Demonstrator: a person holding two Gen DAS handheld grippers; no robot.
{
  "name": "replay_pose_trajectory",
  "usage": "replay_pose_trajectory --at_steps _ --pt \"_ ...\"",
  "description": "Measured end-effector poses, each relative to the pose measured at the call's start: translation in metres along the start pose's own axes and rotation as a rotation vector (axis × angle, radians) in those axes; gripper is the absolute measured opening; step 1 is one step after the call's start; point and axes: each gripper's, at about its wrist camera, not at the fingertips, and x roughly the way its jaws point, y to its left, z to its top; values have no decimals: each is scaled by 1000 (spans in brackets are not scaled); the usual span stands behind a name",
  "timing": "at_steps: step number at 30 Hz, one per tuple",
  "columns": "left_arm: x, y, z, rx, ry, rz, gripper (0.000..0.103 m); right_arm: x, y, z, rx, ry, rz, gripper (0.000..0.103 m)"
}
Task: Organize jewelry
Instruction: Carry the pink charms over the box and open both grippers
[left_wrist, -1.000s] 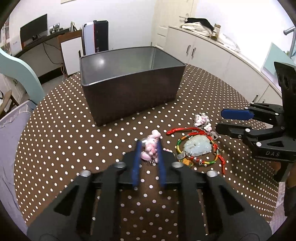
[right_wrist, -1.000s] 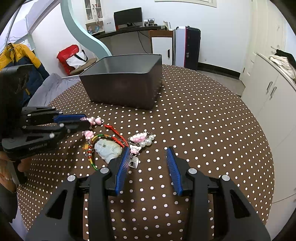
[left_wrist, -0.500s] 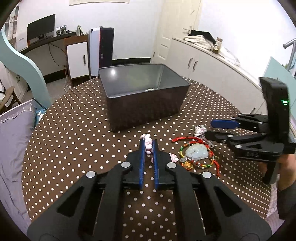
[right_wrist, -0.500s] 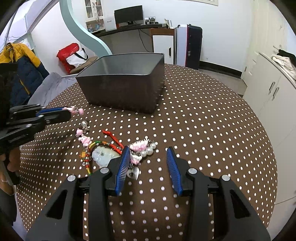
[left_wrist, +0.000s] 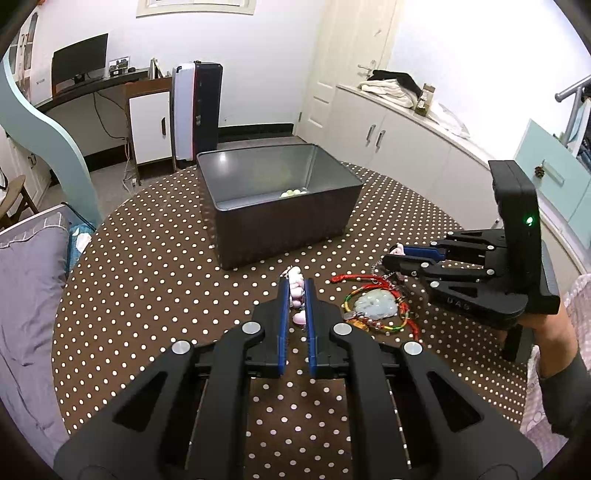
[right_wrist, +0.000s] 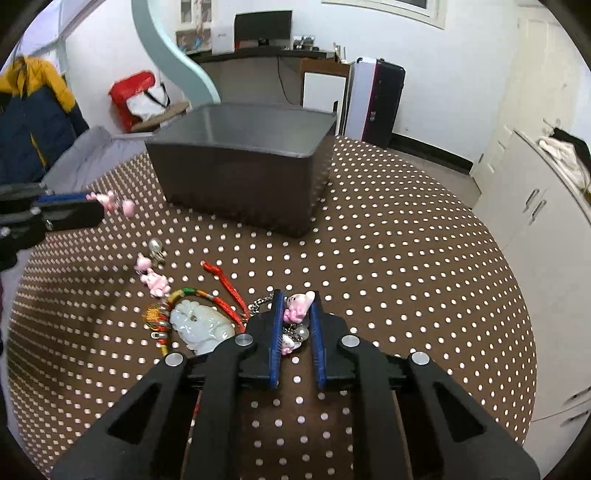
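My left gripper (left_wrist: 295, 286) is shut on a pink charm string (left_wrist: 295, 291) and holds it above the table; its loose end (right_wrist: 153, 282) hangs down to the cloth. My right gripper (right_wrist: 295, 299) is shut on a pink and pearl charm bracelet (right_wrist: 297, 308) with a chain. A jade pendant (left_wrist: 376, 306) on a red and multicoloured cord (right_wrist: 221, 275) lies on the table between the grippers. The dark grey box (left_wrist: 280, 221) stands behind them, with pale beads (left_wrist: 293, 192) inside.
The round table has a brown cloth with white dots (left_wrist: 155, 280). White cabinets (left_wrist: 413, 147) stand to the right. A grey cushion (left_wrist: 26, 280) lies past the table's left edge.
My right gripper has shut on the pink and pearl bracelet and lifted it. My left gripper has risen higher with the pink charm string.
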Motion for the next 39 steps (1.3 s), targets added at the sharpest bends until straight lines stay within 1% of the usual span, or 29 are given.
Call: replay_pose_trajectory --at_steps 5,9,12,17,21,24,27,31,36,39 --pt "-15 1 13 -6 -35 -60 8 -26 -8 8 54 -53 86 12" --pt "-25 -5 34 8 -77 -77 8 -48 -7 30 57 -111 134 12" --pt "-29 -9 56 17 -106 -77 8 -58 -5 53 44 -152 131 12" --pt "-26 -9 82 6 -129 -80 8 -70 -3 86 35 -221 121 12" --pt "-16 -2 101 -11 -122 -71 8 -78 -5 109 43 -277 117 12" --pt "-5 4 111 -31 -104 -75 8 -77 -7 124 46 -296 112 12" --pt "9 10 115 -54 -79 -76 8 -67 -7 131 46 -290 105 12" --pt "29 18 112 -81 -25 -86 8 -47 -5 129 48 -254 101 12" --pt "54 25 102 -110 34 -70 9 -9 -2 116 48 -166 93 12" --pt "65 26 96 -116 65 -59 9 4 -4 110 56 -134 94 12"
